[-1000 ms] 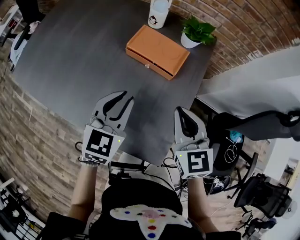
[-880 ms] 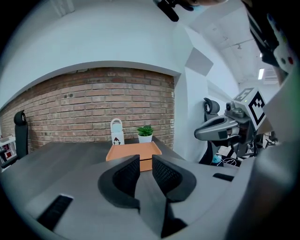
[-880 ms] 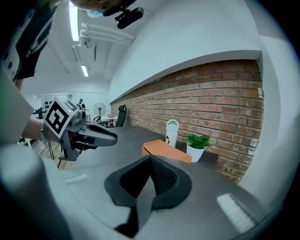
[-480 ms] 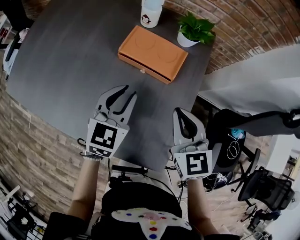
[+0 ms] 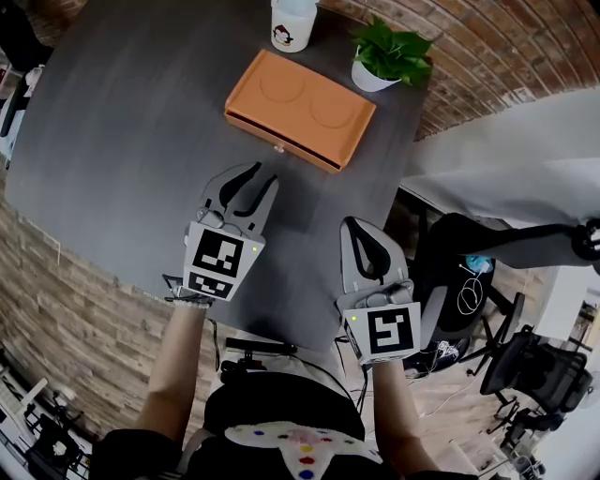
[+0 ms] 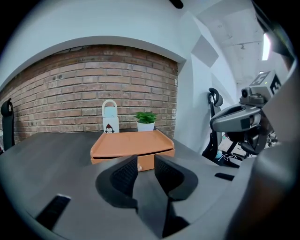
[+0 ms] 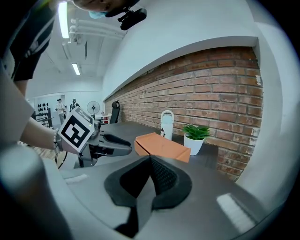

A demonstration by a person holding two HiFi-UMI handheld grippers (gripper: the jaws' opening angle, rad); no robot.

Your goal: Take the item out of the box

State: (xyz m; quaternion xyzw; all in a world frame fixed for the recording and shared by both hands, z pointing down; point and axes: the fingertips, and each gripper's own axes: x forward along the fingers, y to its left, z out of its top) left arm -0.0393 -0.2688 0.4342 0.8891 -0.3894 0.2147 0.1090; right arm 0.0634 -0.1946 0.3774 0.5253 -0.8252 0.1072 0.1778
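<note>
Opening empty left claw [image 5: 261, 173] before box [image 5: 300, 108]

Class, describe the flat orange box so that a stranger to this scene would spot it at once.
Start at the dark grey table beside the brick wall. Near its far edge, before a white bottle and a potted green plant, lies the flat orange box. It alone is orange, low and rectangular, with a small knob in front.

Orange box [image 5: 300, 108]; dark grey table [image 5: 122, 159]; red brick wall [image 6: 70, 89]; green plant [image 5: 394, 47]
</note>
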